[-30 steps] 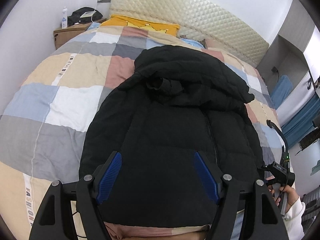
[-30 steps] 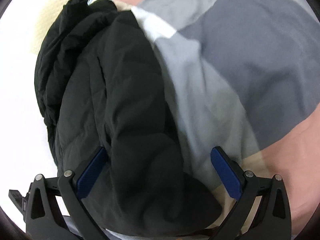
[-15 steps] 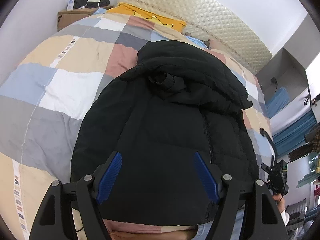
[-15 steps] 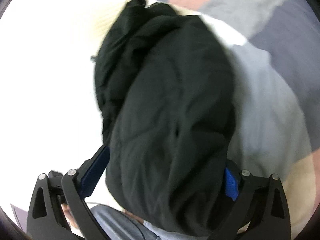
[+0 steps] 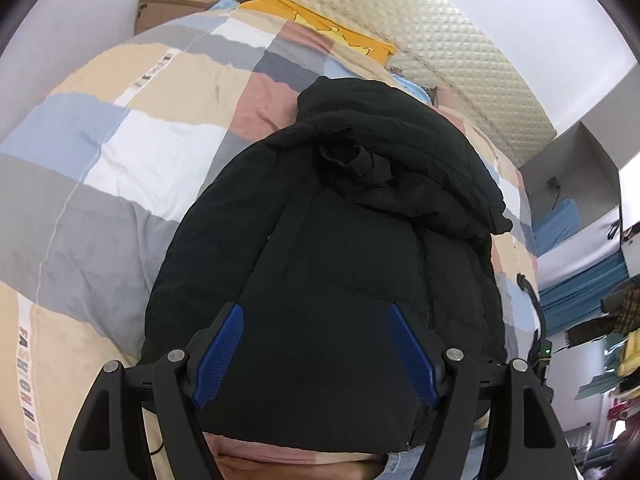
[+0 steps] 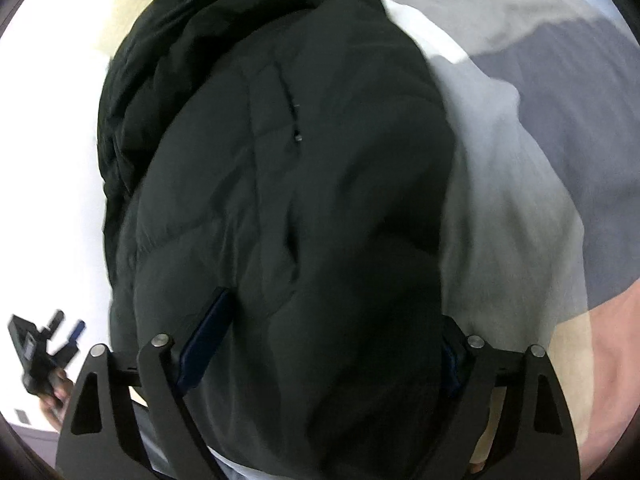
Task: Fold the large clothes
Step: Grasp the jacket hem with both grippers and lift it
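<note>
A black puffy hooded jacket (image 5: 344, 232) lies on the patchwork bed, its sleeves folded in over the body and the hood at the far end. My left gripper (image 5: 316, 344) is open and hovers over the jacket's near hem, touching nothing. In the right wrist view the jacket (image 6: 304, 184) fills the middle. My right gripper (image 6: 328, 340) is open, its jaws wide on either side of the jacket's near end, with fabric bulging between the pads. The right pad is mostly hidden by fabric.
The patchwork quilt (image 5: 120, 148) spreads to the left of the jacket. A yellow pillow (image 5: 328, 36) and quilted headboard (image 5: 440, 52) are at the far end. A bedside cabinet (image 5: 168, 8) stands far left. The left gripper (image 6: 44, 356) shows at the right view's lower left.
My right gripper has swung left over the jacket, which now bulges between its jaws. The left gripper has shifted slightly, still open above the hem.
</note>
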Available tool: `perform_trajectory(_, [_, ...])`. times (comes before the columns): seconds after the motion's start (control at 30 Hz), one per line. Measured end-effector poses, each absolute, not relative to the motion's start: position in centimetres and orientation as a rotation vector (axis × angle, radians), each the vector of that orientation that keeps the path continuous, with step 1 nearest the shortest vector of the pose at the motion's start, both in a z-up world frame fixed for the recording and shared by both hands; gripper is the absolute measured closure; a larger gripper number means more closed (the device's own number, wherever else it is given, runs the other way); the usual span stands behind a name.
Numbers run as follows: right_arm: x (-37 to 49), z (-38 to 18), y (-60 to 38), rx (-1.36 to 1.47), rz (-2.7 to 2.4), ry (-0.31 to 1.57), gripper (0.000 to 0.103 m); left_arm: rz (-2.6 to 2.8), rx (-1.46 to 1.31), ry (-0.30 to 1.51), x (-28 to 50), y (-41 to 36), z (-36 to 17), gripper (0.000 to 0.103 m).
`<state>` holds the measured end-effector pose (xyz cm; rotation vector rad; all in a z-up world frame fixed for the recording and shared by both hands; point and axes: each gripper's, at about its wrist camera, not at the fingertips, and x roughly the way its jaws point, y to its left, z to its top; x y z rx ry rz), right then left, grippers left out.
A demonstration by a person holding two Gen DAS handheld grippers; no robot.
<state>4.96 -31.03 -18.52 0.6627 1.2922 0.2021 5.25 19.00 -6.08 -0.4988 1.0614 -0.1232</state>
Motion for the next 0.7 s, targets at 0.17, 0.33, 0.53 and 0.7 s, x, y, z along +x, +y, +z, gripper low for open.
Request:
perform_trajectory(0.17, [6.0,-18.0,-29.3,0.469,0.215,1.371,0.013,-0.148,-0.431,1.095,6.9,19.8,-5.6,0.029])
perform_trajectory(0.33, [7.1,-15.7,-24.3,0.075,0.355,1.418,0.022,-0.164,-0.510,1.149,8.7,23.1,-6.2,0.029])
perform_trajectory(0.53, [6.7,-15.0,-25.1,0.187,0.387,1.357,0.070,-0.244,-0.489,1.254,8.8,25.0,-9.9,0.029])
perform_trajectory(0.7, [5.9,-15.5,-28.4,0.374,0.459,1.274,0.081,-0.303,-0.591,1.327,8.5,27.4,-14.1,0.029])
